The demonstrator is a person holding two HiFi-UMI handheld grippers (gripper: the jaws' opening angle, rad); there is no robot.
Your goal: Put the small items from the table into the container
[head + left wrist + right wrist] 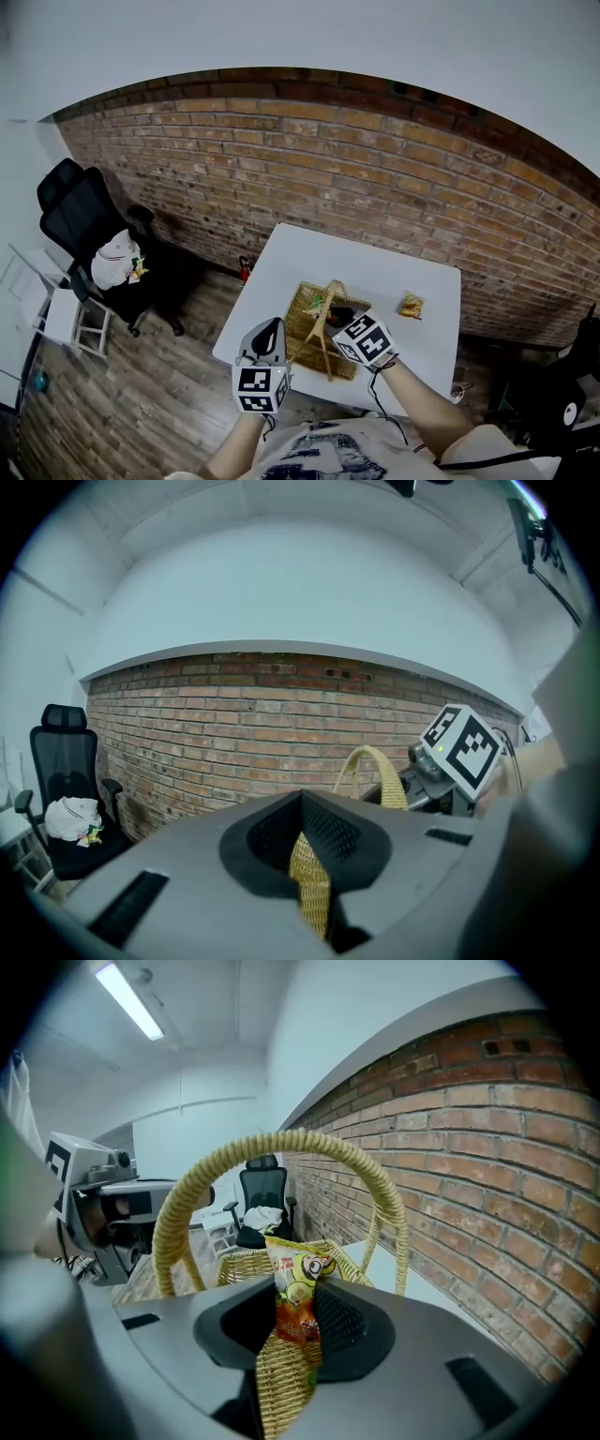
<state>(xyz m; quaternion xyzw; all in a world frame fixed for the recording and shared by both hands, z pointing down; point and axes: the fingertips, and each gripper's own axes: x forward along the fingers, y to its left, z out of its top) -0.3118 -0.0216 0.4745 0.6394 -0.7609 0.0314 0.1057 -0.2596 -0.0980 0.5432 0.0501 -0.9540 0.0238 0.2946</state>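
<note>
- Head view: white table (375, 272) against a brick wall, wicker basket (298, 323) near the front edge. Left gripper (267, 330) at the basket's left rim. Right gripper (342, 319) over the basket's inside, just beside the handle (328, 300). Second packet (411, 306) flat on the table to the right, well apart from the basket and yet to be collected. Too small here to read the heading of the held packet.
- Left gripper view: closed on the basket's woven rim (309, 883), seemingly to steady it. Possible trouble: a tug or twist through this grip, tilting or sliding the basket right at the drop.
- Right gripper view: narrow, pinching a yellow-and-orange snack packet (298, 1288) by its lower part. Long axis roughly upright in this view. Free top end poking out past the jaws toward the basket's far rim, printed face toward the camera. Held above the weave, under the arch of the handle.
- Same view, likely failures: release too close to handle or rim, with a snag there and a slide out onto the table. Or foil clinging to one pad on opening and dropping askew. Probably safer lower and nearer the middle before letting go.
</note>
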